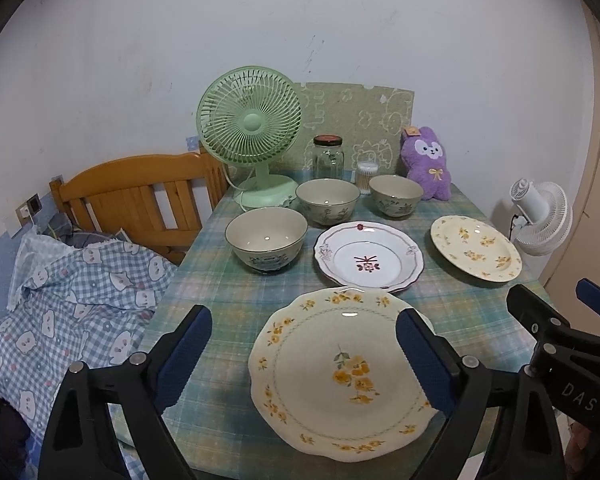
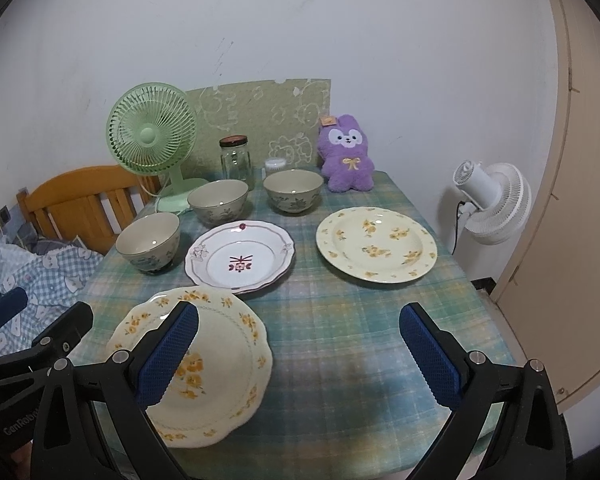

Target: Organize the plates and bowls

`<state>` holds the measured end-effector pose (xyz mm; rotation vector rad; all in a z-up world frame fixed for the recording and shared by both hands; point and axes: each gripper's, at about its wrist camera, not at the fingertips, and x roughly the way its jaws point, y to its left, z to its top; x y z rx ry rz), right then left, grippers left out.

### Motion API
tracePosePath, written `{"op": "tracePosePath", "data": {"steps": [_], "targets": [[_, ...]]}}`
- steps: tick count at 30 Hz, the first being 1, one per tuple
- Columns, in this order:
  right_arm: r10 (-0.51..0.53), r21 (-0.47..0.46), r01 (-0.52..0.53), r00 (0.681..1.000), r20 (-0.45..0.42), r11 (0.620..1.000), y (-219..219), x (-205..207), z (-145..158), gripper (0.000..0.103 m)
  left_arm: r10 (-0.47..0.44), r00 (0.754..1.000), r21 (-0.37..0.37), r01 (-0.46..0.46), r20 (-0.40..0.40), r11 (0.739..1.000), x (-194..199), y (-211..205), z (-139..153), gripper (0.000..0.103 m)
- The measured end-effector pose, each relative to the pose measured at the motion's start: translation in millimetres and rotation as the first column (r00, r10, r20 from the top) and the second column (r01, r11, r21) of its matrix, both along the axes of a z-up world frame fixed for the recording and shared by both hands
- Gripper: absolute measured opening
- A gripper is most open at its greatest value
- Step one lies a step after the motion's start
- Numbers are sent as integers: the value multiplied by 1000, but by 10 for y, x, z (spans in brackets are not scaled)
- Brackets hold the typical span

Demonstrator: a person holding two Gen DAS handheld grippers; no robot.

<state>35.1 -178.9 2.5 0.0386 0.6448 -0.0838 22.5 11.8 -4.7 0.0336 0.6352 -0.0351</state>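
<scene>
A desk (image 2: 340,344) covered in a blue-green plaid cloth stands against a pale wall, with a wooden headboard (image 1: 140,196) and checked bedding (image 1: 72,304) at its left and a white fan (image 2: 492,204) on the floor at its right. Along the far edge sit a green fan (image 1: 252,136), a lidded glass jar (image 1: 328,156) that looks empty, a small tub of cotton swabs (image 1: 367,176) and a purple plush toy (image 1: 428,164).

Three patterned bowls, all empty, lie in a loose row: the left bowl (image 1: 266,238) nearest, the middle bowl (image 1: 327,200) and the right bowl (image 1: 396,196) farther back. A white plate with a red motif (image 1: 370,256) sits mid-desk, a yellow-flowered plate (image 2: 376,244) to its right, and a scalloped yellow-flowered plate (image 1: 340,372) at the near edge.

The left claw (image 1: 304,364) is spread wide above the scalloped plate, gripping nothing. The right claw (image 2: 300,352) is also spread wide, over bare cloth just right of that plate, gripping nothing.
</scene>
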Motion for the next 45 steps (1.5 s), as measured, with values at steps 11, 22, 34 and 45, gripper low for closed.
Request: {"op": "tracePosePath", "data": {"steps": [11,22,34,45], "targets": [[10,-7,-11,997,-70,1000,270,391,-128,97,-3,997,-17,2,-78,1000,404,220,-170,85],[-2,-11,0,978,-211,1000,431,774,-588,93,0,973,-2,0,-232,1000,757,308,-669,75],[-15,-10,13,930,-366,1000,477,1084,-1138,81,-13,926,-31,2,-378,1000,1030,388,-1160,56],[-18,19,30,885,-466,999,493,1207,-1378,64,-78,885,-91,41,-460,995,1144,418,-1288,47]]}}
